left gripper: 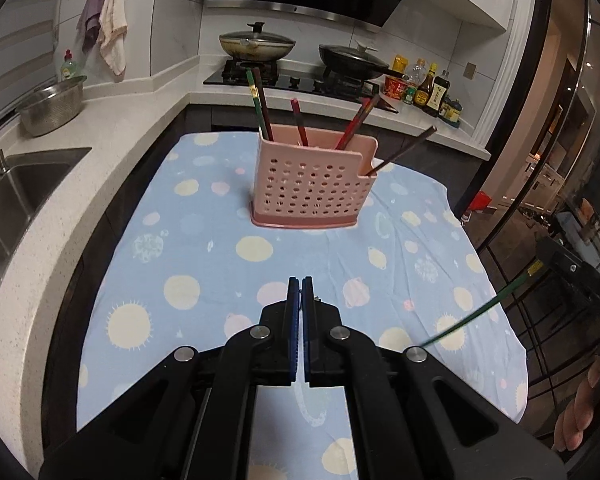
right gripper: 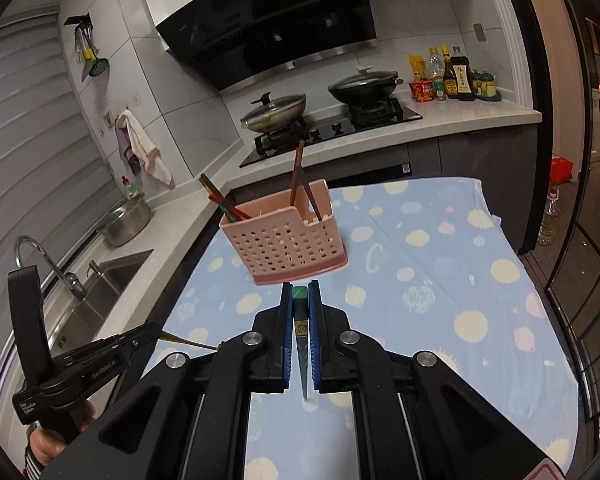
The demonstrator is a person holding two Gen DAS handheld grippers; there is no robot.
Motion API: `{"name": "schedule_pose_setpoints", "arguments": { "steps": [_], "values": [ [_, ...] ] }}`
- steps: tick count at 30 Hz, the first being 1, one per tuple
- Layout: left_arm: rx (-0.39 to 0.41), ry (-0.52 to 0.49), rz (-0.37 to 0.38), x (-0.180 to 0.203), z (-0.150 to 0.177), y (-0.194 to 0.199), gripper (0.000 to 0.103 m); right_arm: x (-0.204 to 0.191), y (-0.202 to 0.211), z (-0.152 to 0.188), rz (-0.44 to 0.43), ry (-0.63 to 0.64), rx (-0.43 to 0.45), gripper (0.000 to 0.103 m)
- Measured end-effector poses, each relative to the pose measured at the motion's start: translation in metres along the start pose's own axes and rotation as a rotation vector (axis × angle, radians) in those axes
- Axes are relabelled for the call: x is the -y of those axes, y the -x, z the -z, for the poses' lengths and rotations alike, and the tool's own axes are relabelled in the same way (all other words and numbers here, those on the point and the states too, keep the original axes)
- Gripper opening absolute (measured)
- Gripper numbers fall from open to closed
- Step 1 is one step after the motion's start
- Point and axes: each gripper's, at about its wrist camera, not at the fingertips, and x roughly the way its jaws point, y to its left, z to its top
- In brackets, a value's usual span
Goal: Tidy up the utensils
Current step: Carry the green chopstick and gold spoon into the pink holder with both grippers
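Black linkage arms fill the near part of both wrist views. Beyond them the surface (left gripper: 188, 208), under a blue spotted cloth, lies broad and bare around the pink perforated holder (left gripper: 310, 182), which stands upright toward its far side, well back from the near and right edges. Several chopsticks (left gripper: 302, 124) lean inside the holder. Over the near cloth the left tool (left gripper: 301, 284) hovers level, its blue pads pressed together on nothing. To its right, the right tool (right gripper: 300, 290) points at the holder, pinching a green chopstick (right gripper: 301, 322) whose shaft slants down toward the cloth.
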Motion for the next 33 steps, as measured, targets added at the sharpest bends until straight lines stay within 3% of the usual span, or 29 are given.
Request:
{"name": "schedule_pose_setpoints", "arguments": {
  "steps": [10,18,26,33],
  "values": [
    [0.138,-0.034,-0.04,-0.018,-0.093,0.017,0.001,-0.024,-0.02,-0.091,-0.07,0.022,0.154,0.007],
    [0.228,-0.072,-0.084,-0.018,-0.166,0.006,0.001,-0.05,-0.061,-0.164,-0.062,0.05,0.268,0.007],
    [0.172,-0.077,-0.073,-0.018,-0.194,-0.048,0.001,-0.054,-0.111,-0.205,-0.021,0.026,0.295,0.007],
    [0.112,-0.075,-0.069,-0.017,-0.193,-0.095,0.001,-0.053,-0.159,-0.198,0.008,0.027,0.221,0.007]
  ]
}}
